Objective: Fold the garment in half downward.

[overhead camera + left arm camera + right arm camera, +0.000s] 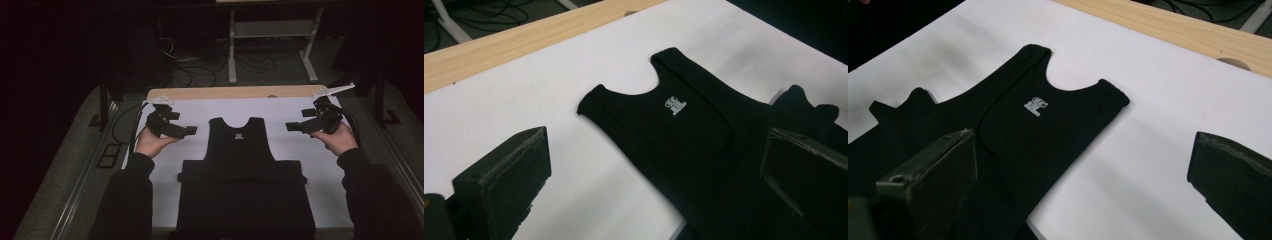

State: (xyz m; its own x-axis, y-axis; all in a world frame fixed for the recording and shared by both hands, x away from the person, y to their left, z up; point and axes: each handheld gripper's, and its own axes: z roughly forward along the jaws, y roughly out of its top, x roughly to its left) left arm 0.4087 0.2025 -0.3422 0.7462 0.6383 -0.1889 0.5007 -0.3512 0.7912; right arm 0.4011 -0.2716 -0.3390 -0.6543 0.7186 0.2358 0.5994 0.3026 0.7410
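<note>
On the table: a white sheet (pixel 300 150) covers the top, with a bare strip of light wood (pixel 235 93) along the far edge.
Garment: a black tank top (pixel 242 145) lies flat at the middle of the white sheet, neckline toward the far edge; its lower part is folded into a wider black band reaching the near edge.
Label: a small white printed mark (pixel 675 105) sits just below the neckline, seen also in the right gripper view (pixel 1036 106).
Left gripper: the left gripper (pixel 190 131) is held above the sheet to the left of the tank top's shoulder, apart from the cloth, pointing toward the garment.
Left jaws: spread wide, nothing between them; the left gripper view looks between them at the neckline.
Right gripper: the right gripper (pixel 291 127) is held above the sheet to the right of the other shoulder, apart from the cloth, pointing inward.
Right jaws: spread wide and empty in the right gripper view.
Hands: the left hand (pixel 150 142) and the right hand (pixel 340 137) cradle the grippers from below, dark sleeves coming from the near edge.
Background: a white metal frame (pixel 272 30) and loose cables (pixel 195 72) stand on the floor beyond the table.
</note>
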